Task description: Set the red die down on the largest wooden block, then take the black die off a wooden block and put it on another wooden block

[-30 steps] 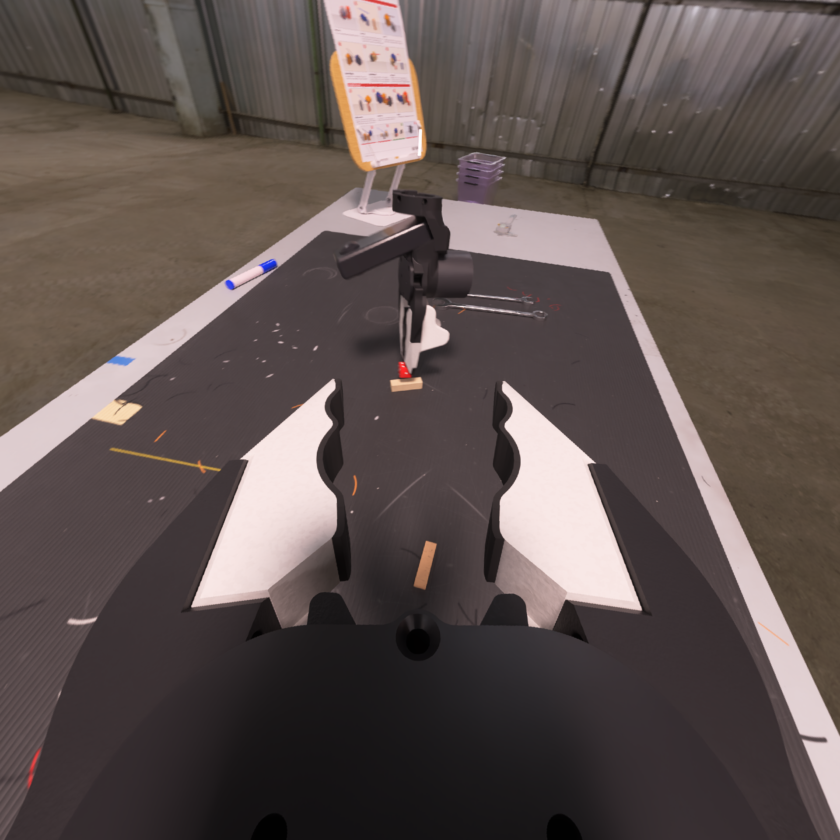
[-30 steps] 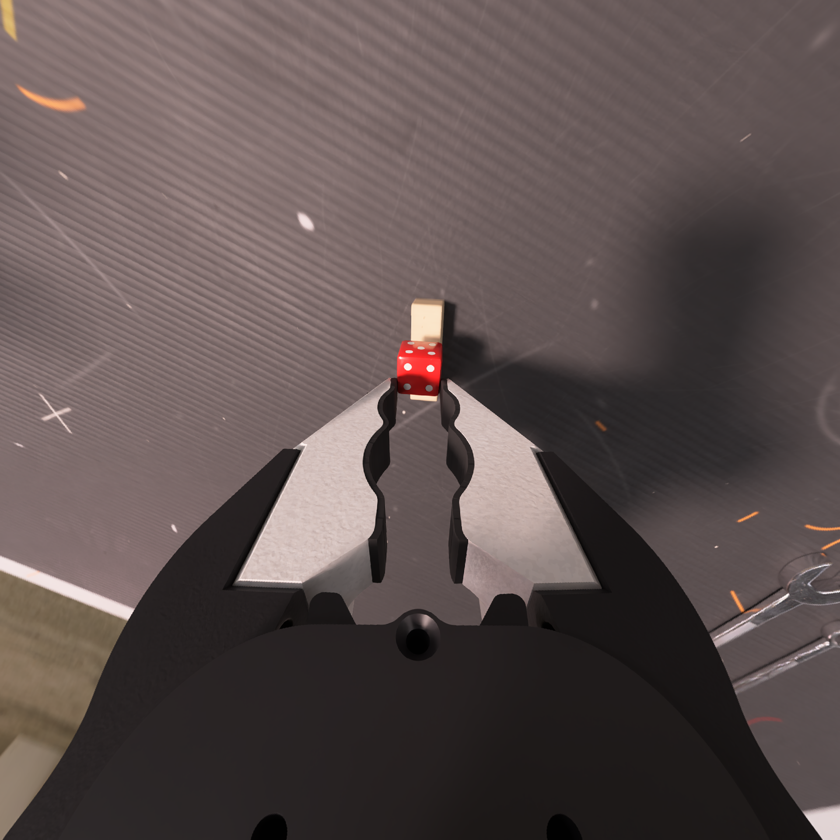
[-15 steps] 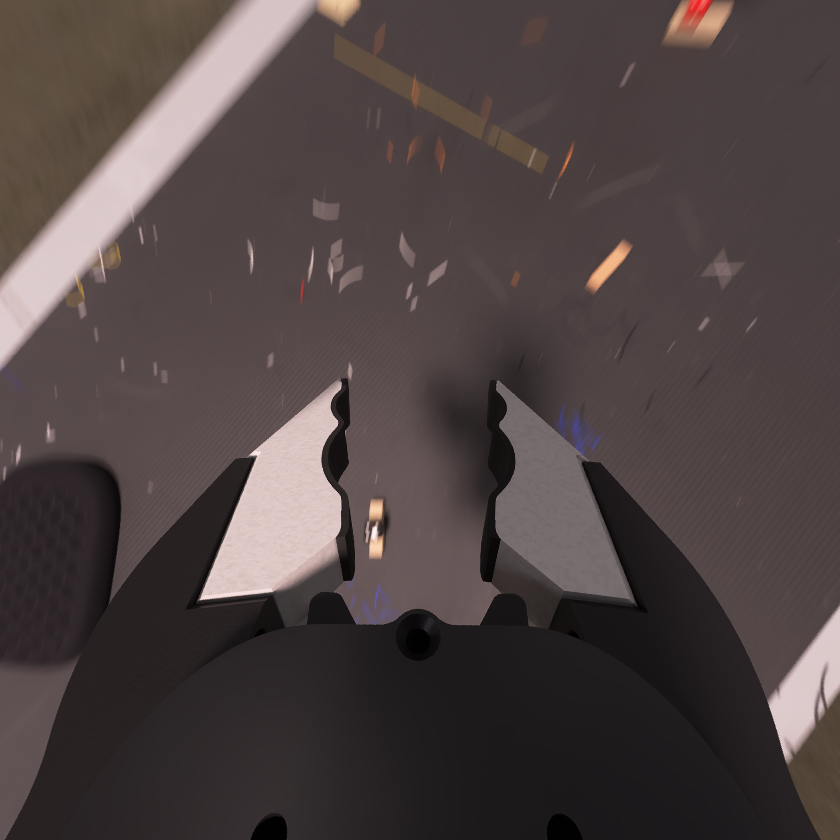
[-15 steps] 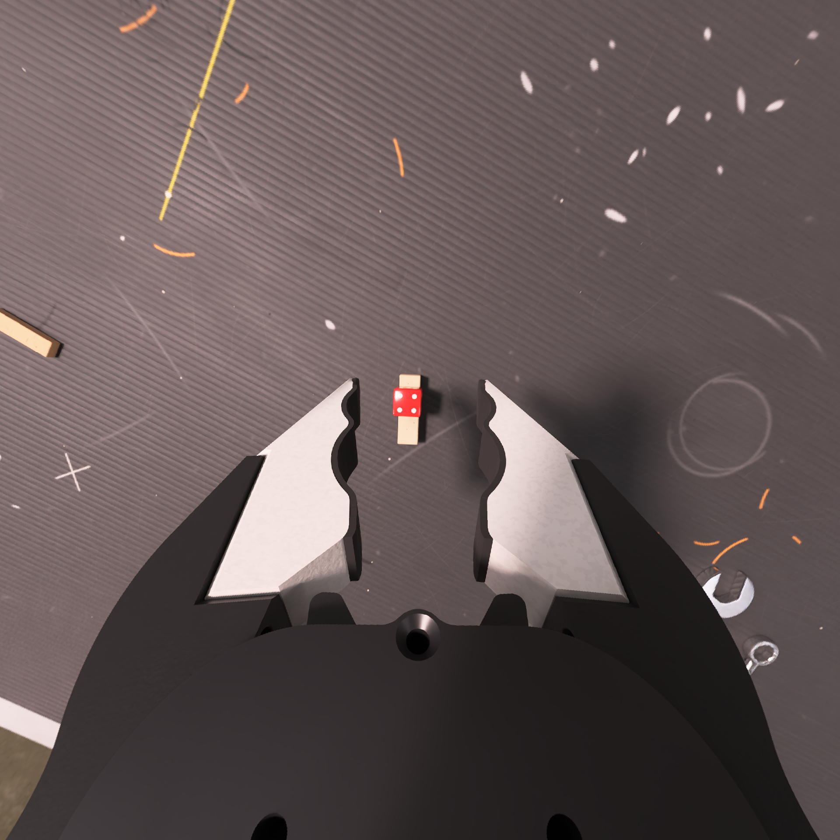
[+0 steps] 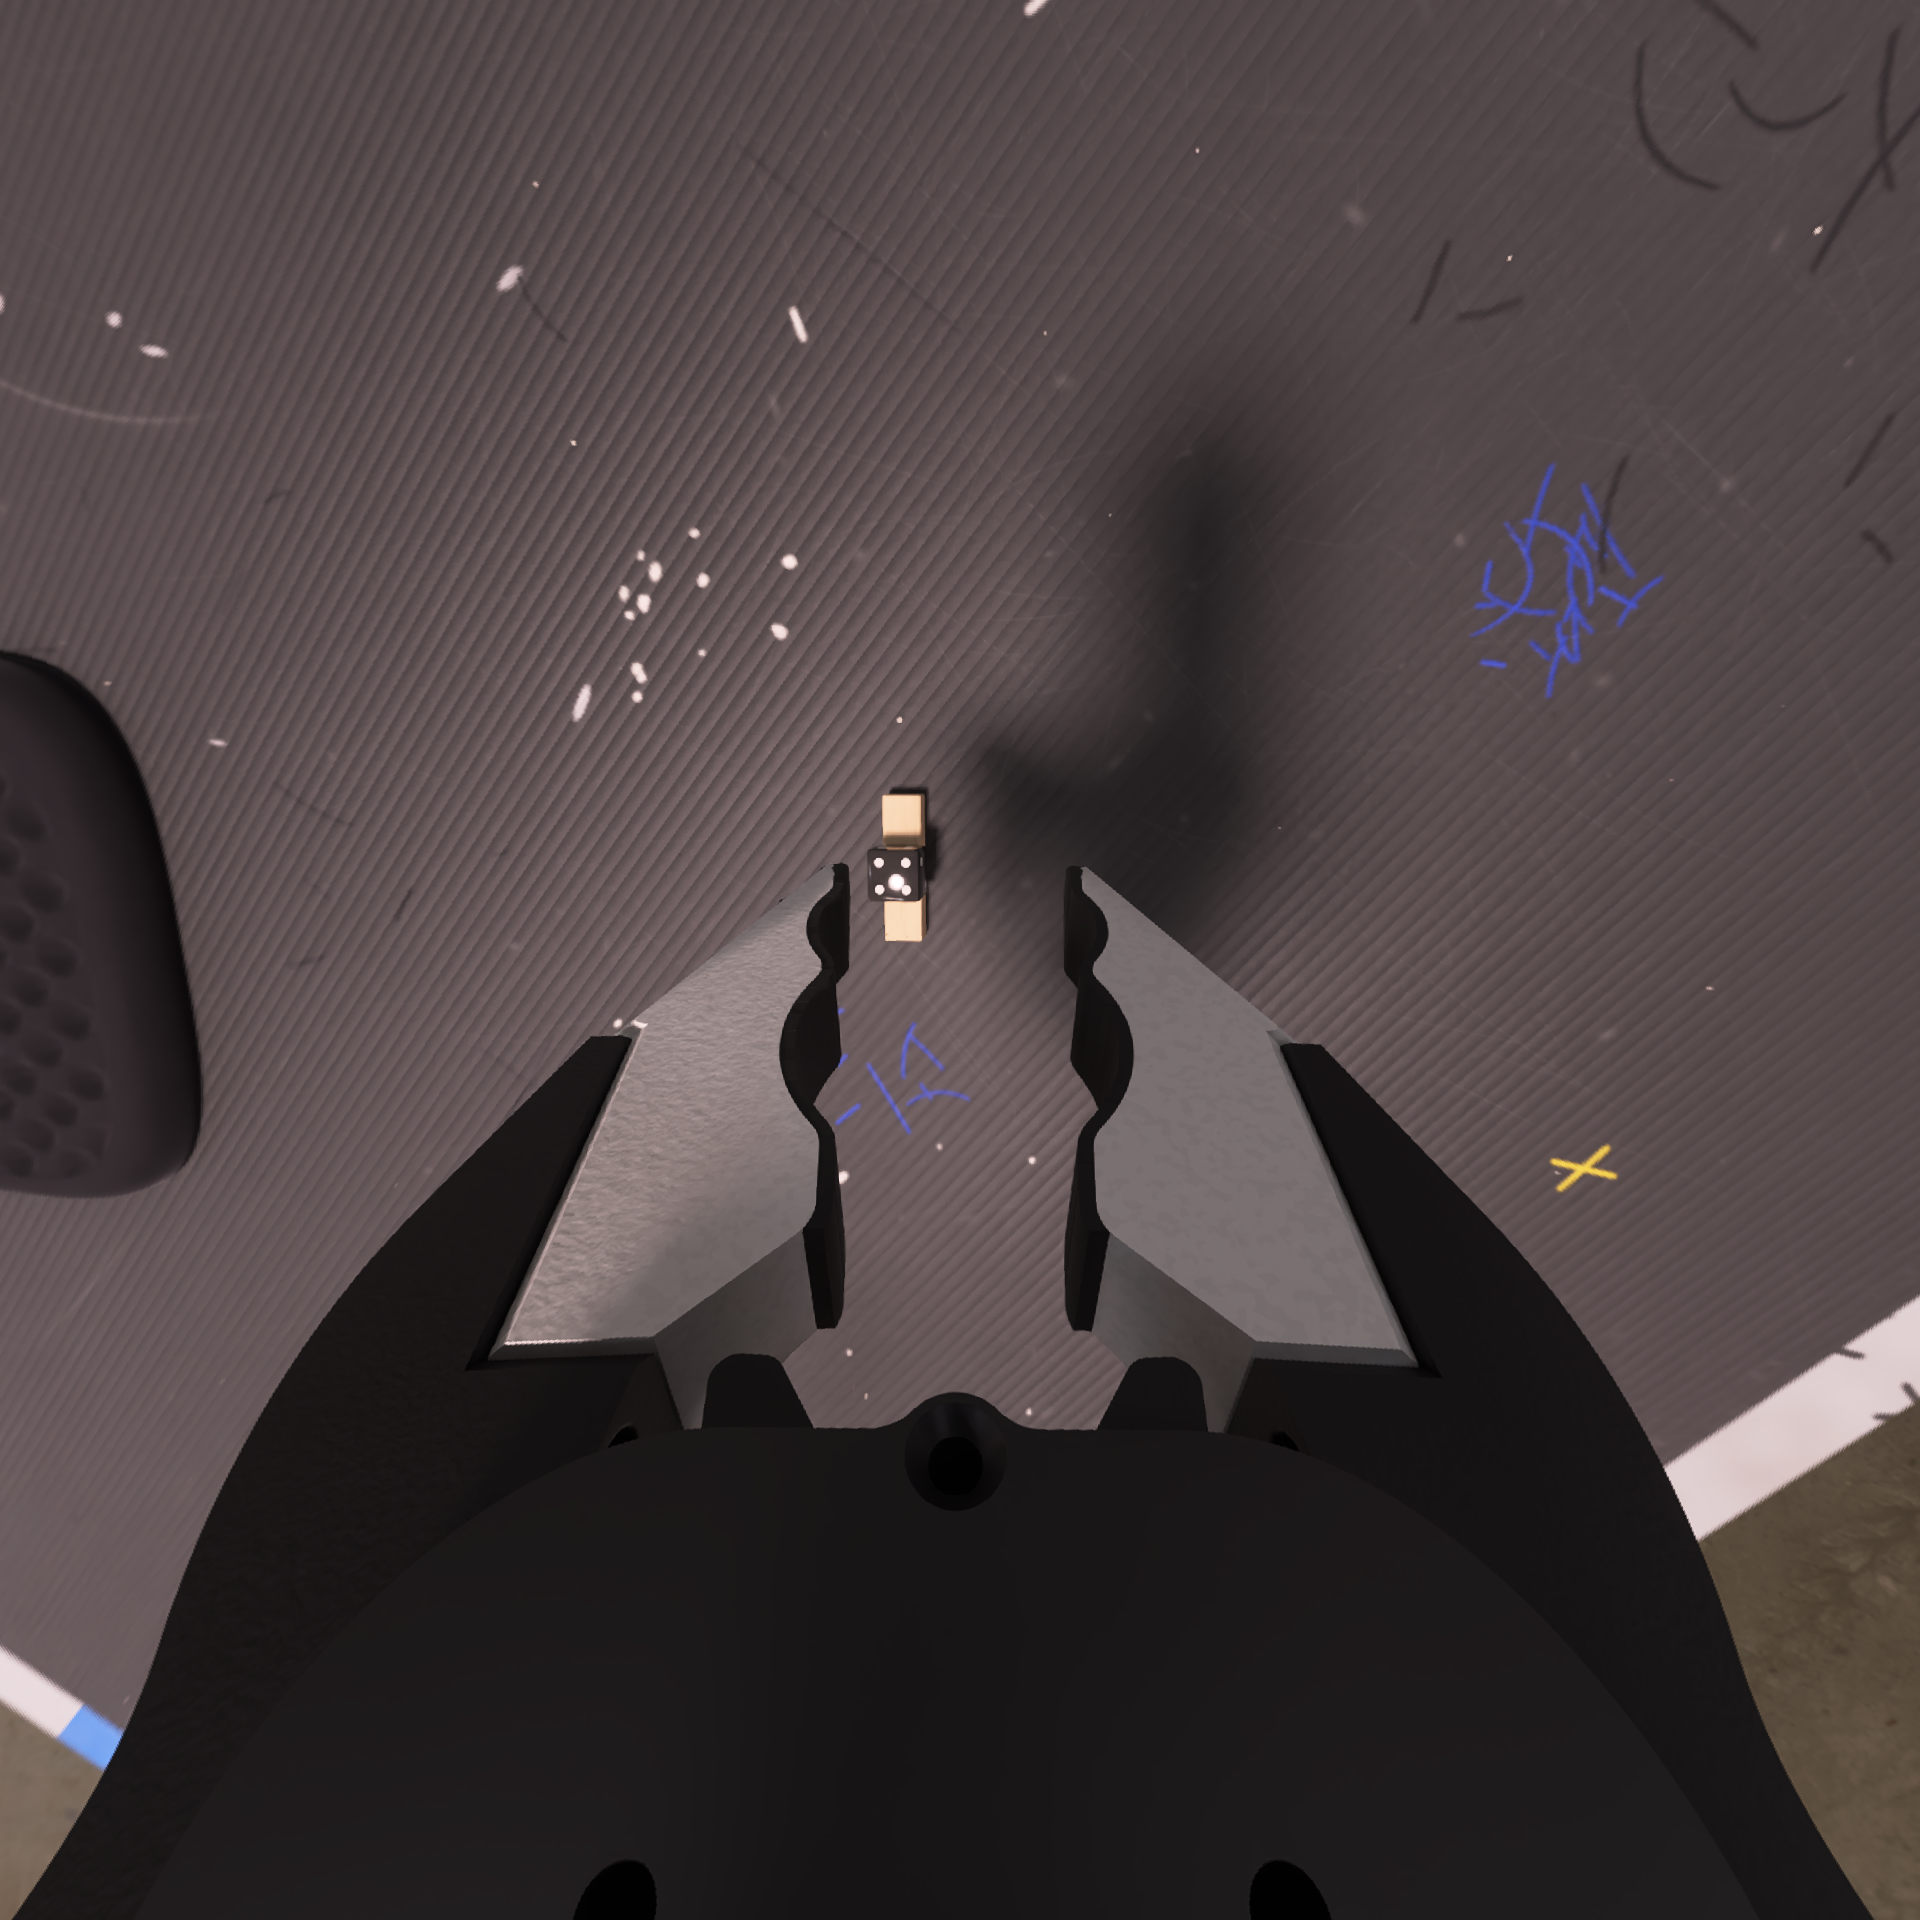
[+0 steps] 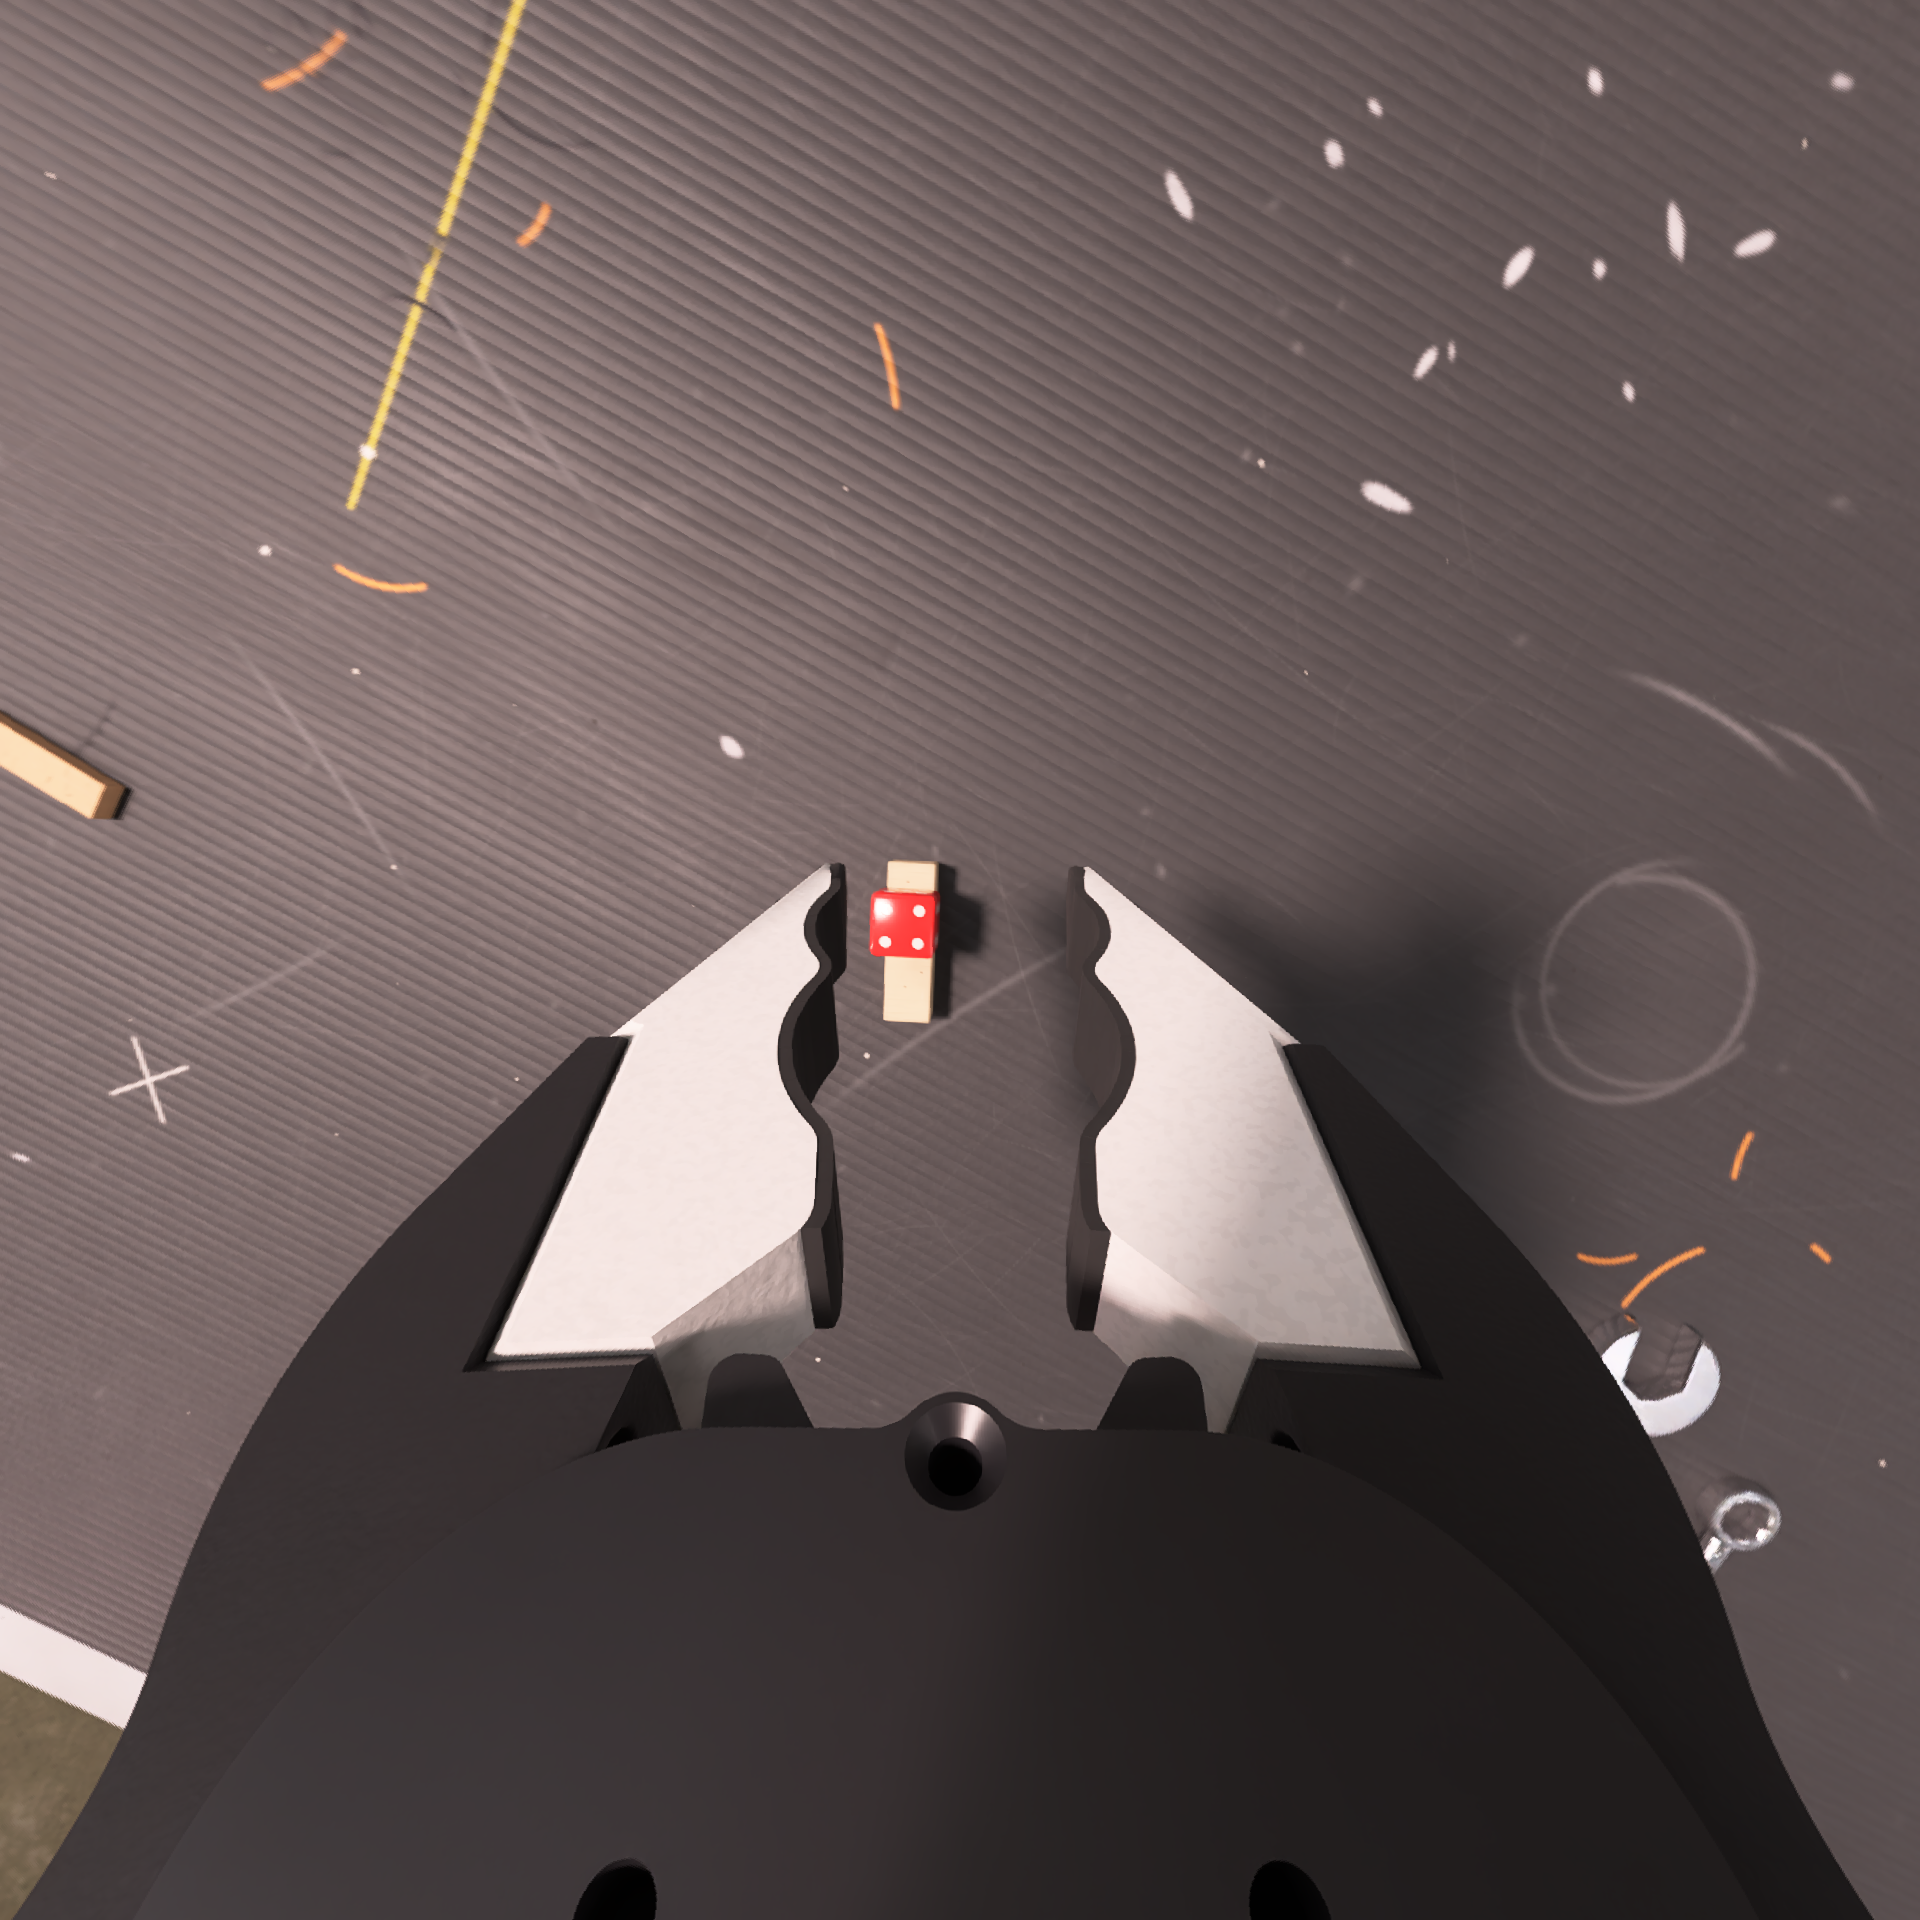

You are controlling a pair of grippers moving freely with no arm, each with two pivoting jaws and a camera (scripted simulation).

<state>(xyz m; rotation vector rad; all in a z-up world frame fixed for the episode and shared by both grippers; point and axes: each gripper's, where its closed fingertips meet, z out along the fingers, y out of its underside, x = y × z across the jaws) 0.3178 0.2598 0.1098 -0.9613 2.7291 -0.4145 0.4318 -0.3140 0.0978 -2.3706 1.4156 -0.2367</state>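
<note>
In the left wrist view, a black die point(image 5: 895, 879) sits on a small pale wooden block point(image 5: 904, 819) on the dark mat. My left gripper point(image 5: 954, 873) is open and empty, hovering above, with the die just ahead of its left fingertip. In the right wrist view, a red die point(image 6: 902, 923) rests on a pale wooden block point(image 6: 910, 989). My right gripper point(image 6: 954, 873) is open and empty above it, the die between the fingertips toward the left one. A longer wooden block point(image 6: 64, 774) lies at the left edge.
A dark rounded perforated object point(image 5: 73, 935) sits at the left of the left wrist view. The white table edge point(image 5: 1787, 1413) runs at lower right. Wrench ends point(image 6: 1662, 1377) lie at the right in the right wrist view. Chalk marks dot the mat.
My left gripper swung from looking along the table to looking down over the black die on its block. My right gripper let go of the red die, opened and rose from it.
</note>
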